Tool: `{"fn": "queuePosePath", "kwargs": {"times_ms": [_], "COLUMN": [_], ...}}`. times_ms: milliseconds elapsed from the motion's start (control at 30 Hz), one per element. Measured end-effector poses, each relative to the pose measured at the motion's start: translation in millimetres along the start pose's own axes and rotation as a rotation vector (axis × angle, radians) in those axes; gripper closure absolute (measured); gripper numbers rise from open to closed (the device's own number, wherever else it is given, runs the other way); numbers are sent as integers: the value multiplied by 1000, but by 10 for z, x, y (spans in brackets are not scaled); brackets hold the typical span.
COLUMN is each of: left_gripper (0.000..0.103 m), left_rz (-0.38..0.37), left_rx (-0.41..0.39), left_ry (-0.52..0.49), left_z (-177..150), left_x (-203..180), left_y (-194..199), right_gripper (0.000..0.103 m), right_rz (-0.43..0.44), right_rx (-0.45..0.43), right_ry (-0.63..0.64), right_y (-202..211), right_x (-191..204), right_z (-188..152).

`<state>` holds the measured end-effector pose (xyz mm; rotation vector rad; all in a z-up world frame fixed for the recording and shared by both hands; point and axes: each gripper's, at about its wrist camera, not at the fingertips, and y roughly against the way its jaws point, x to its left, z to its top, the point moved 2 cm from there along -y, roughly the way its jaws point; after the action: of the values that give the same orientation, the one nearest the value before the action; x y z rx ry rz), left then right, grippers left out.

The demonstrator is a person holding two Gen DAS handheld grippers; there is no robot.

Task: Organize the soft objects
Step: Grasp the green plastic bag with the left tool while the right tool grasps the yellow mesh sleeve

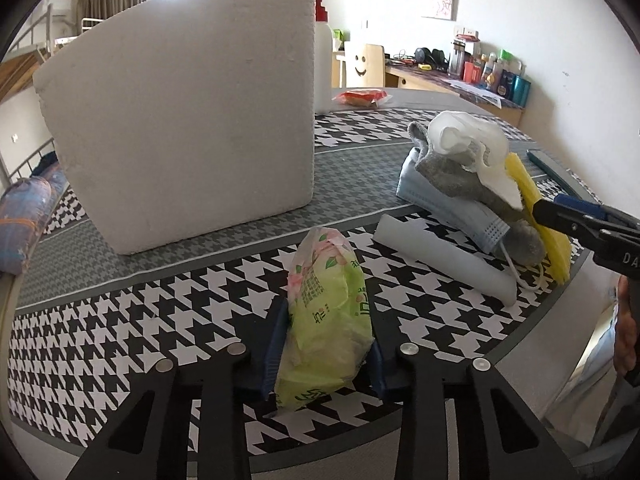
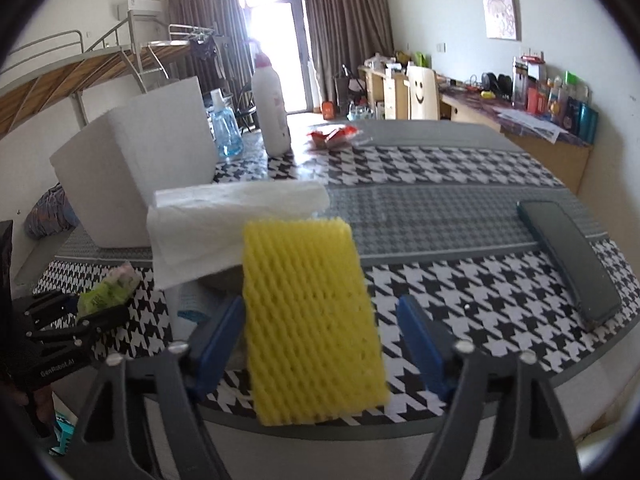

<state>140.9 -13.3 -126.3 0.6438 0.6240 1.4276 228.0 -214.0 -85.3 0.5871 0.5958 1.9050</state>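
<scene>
Each tool (image 1: 326, 344) has black slotted arms, silver screws and blue fingers (image 2: 420, 340) (white lettering on one side).

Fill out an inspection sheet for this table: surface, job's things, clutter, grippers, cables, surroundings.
Surface: houndstooth tablecloth with grey bands.
Job's things: green tissue pack lying on the cloth; yellow foam net; pile of blue face mask, grey sock and white foam wrap; paper towel.
Clutter: white foam box, white bottle, blue sanitiser bottle, red snack wrapper, dark phone.
Grippers: left gripper pads pressing the tissue pack; right gripper open astride the foam net, pads clear of it.
Cables: nothing seen.
Surroundings: crowded desk, curtains, bunk bed.
</scene>
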Motion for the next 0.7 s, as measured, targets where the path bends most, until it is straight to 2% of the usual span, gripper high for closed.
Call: {"fn": "queuePosePath", "kwargs": {"times_ms": [167,333,433,500,700], "left_gripper": [68,70,72,73,73], "left_rz": [-5,-11,-13,-14,-15], "left_rx": [1,-2,-6,-9,-14], "left_ry": [1,4,4,3,15], "left_z": [19,-21,-39,-44,-80], "left_x": [10,42,56,57,97], "left_y": [9,52,77,89,144], "right_gripper": [42,75,87,92,97], "right_rz": [7,15,12,11,-13], "right_rx": [27,51,40,38,32], "right_ry": [1,-20,-29,-34,-39], "right_y": [-38,-42,17,39,61], "right_x": [19,-8,-23,-43,-96], "right_z": [-56,-72,-69,-64,-60]}}
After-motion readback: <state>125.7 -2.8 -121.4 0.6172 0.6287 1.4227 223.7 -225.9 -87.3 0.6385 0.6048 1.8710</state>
